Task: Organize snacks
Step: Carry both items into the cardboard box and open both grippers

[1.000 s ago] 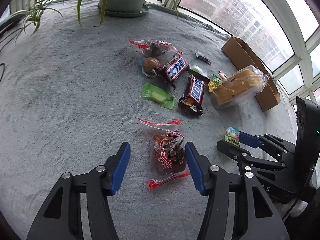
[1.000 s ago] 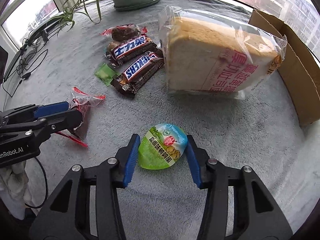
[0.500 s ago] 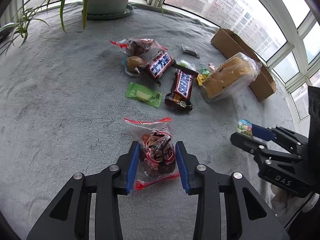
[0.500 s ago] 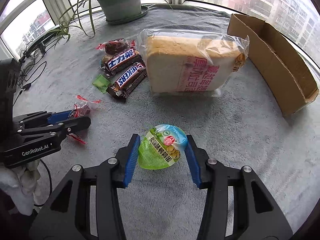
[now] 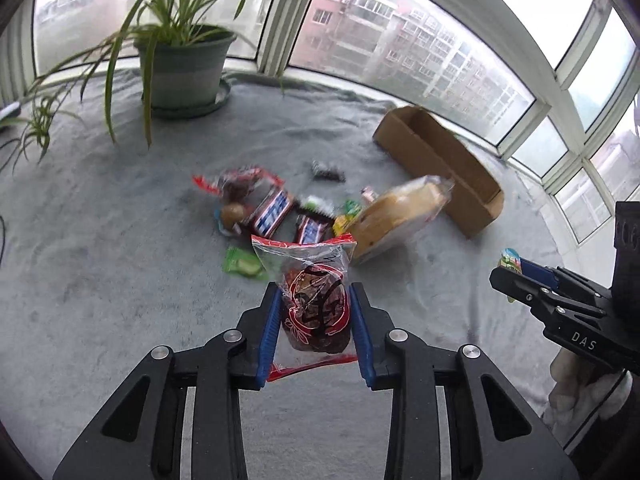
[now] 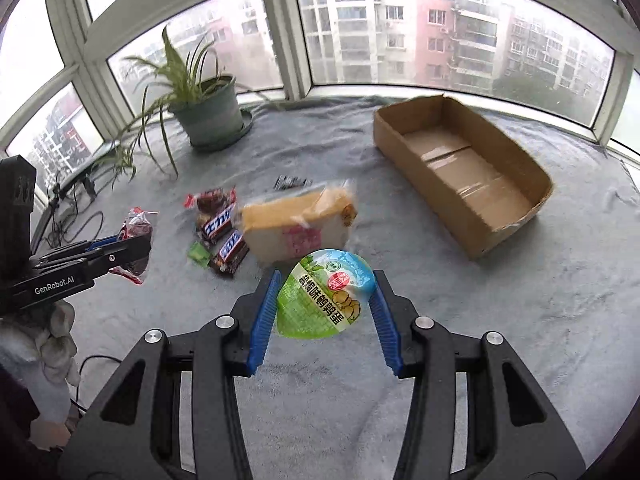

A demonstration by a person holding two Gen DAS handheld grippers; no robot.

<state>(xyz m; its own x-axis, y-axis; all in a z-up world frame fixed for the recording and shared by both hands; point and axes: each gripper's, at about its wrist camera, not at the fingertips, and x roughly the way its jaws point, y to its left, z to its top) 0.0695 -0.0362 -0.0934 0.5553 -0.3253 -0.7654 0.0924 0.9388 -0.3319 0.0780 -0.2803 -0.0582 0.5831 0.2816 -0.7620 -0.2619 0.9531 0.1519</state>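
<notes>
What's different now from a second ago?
The left gripper has just closed on the red snack bag and lifted it off the grey blanket. The right gripper rose, holding its green-lidded cup. Other snacks and the cardboard box stayed put.

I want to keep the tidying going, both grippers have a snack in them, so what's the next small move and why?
Probably carry the right gripper over the cardboard box and let go of the green-lidded cup. The cup is clamped and lifted off the blanket, the box sits open and empty just beyond it on that side, and the left gripper, whose jaws have just closed on the red-trimmed packet, is farther away.
</notes>
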